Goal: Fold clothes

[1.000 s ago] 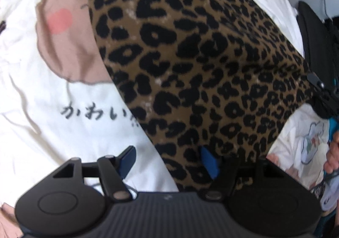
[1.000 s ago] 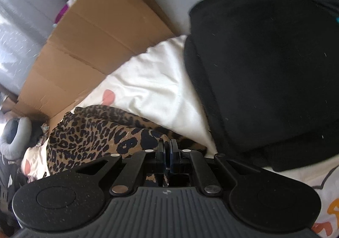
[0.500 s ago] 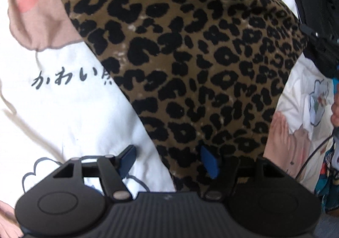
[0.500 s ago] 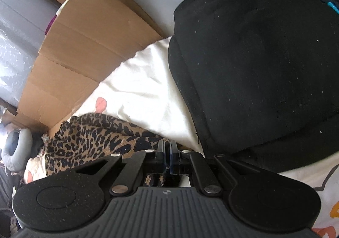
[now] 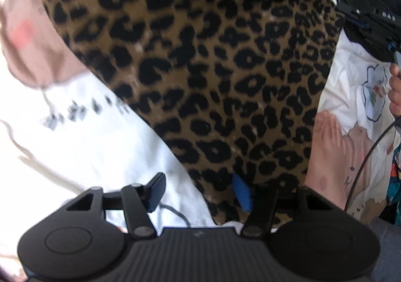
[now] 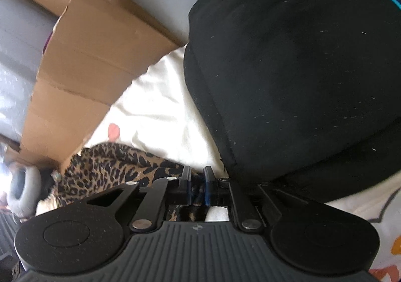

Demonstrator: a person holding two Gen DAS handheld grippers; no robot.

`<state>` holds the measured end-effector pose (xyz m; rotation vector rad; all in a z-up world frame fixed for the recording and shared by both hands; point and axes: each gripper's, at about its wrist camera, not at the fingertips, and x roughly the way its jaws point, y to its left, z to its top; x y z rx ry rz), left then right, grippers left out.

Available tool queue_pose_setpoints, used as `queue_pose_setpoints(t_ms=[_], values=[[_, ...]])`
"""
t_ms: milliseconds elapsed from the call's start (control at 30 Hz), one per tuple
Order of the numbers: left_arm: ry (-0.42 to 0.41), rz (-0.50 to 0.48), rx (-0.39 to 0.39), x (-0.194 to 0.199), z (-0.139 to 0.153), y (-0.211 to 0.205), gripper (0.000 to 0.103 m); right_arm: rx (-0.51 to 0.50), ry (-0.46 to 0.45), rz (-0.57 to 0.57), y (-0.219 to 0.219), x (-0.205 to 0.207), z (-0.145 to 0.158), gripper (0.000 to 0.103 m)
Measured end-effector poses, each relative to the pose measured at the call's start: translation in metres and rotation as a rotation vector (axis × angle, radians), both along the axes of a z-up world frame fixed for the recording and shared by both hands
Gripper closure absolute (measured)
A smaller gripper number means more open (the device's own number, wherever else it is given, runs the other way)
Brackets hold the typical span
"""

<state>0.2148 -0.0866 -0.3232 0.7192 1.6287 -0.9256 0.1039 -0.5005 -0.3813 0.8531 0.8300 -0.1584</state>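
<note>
A leopard-print garment [image 5: 213, 76] lies spread on a white printed sheet [image 5: 95, 146]. My left gripper [image 5: 199, 191] points down over the garment's near edge and its jaws are closing. One finger hangs over the sheet and the blue-padded one over the print, neither pressing on cloth. In the right wrist view the same leopard-print garment [image 6: 105, 169] bunches at the lower left. My right gripper [image 6: 197, 181] holds a fold of it between its pads; the jaws are opening and a narrow gap shows.
A folded black garment [image 6: 288, 68] fills the right of the right wrist view. A cardboard box [image 6: 95, 63] stands at the left, with a grey padded object [image 6: 23, 189] below it. A person's fingers [image 5: 396, 91] and a thin cable [image 5: 363, 164] are at the right edge.
The right jaws, pressed tight before, have parted slightly around the leopard cloth. The left gripper has rolled and shifted over the garment, and its fingers stand a little closer together.
</note>
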Motion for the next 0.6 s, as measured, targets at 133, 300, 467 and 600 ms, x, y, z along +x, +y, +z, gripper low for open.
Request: queue_pose_setpoints(t_ms=[133, 300, 467, 600], values=[[-0.061, 0.022, -0.056, 0.03, 0.03, -0.019, 0.041, -0.011, -0.01, -0.006, -0.003, -0.007, 0.005, 0.093], [-0.167, 0.057, -0.135, 0.011, 0.044, -0.078, 0.041, -0.023, -0.019, 0.012, -0.002, -0.008, 0.009, 0.09], [-0.263, 0.125, -0.206, 0.026, 0.055, -0.14, 0.041, -0.035, -0.016, 0.005, -0.001, -0.009, 0.008, 0.073], [-0.294, 0.226, -0.237, 0.051, 0.069, -0.163, 0.042, -0.033, -0.019, 0.01, 0.001, -0.009, 0.007, 0.073]])
